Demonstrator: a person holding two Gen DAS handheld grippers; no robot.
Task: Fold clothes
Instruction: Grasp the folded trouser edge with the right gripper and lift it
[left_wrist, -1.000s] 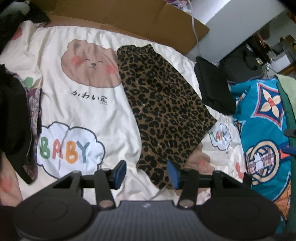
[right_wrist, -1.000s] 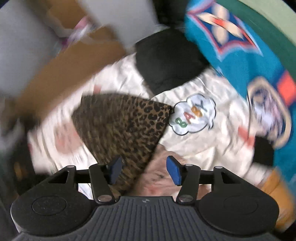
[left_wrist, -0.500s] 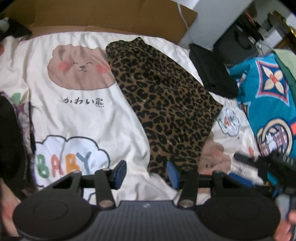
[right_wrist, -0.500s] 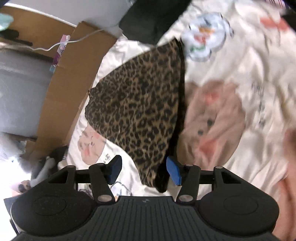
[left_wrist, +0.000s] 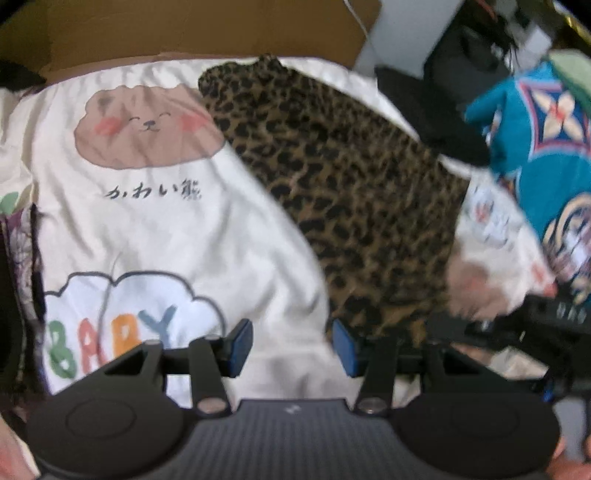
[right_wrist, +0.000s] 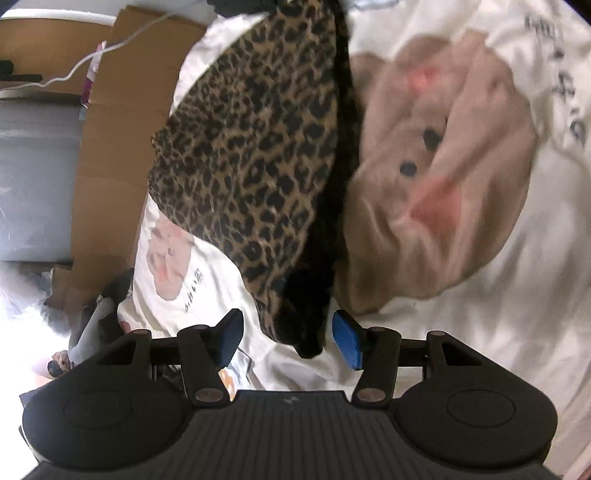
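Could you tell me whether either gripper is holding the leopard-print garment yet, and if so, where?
Neither: the left gripper and right gripper are open at the leopard-print garment's near edge.

Left gripper (left_wrist: 293, 345): matte black body, ribbed grey centre panel with small pale logo, round side discs, silver pivot screws, blue pads (left_wrist: 240, 341). Right gripper (right_wrist: 288, 338): identical build, black linkage arms, blue pads (right_wrist: 347, 343).

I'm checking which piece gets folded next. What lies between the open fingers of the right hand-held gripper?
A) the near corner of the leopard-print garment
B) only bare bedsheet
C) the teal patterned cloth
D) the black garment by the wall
A: in the right wrist view the near corner of the leopard-print garment sits between the open fingers of the right hand-held gripper, on the bedsheet, not yet pinched.
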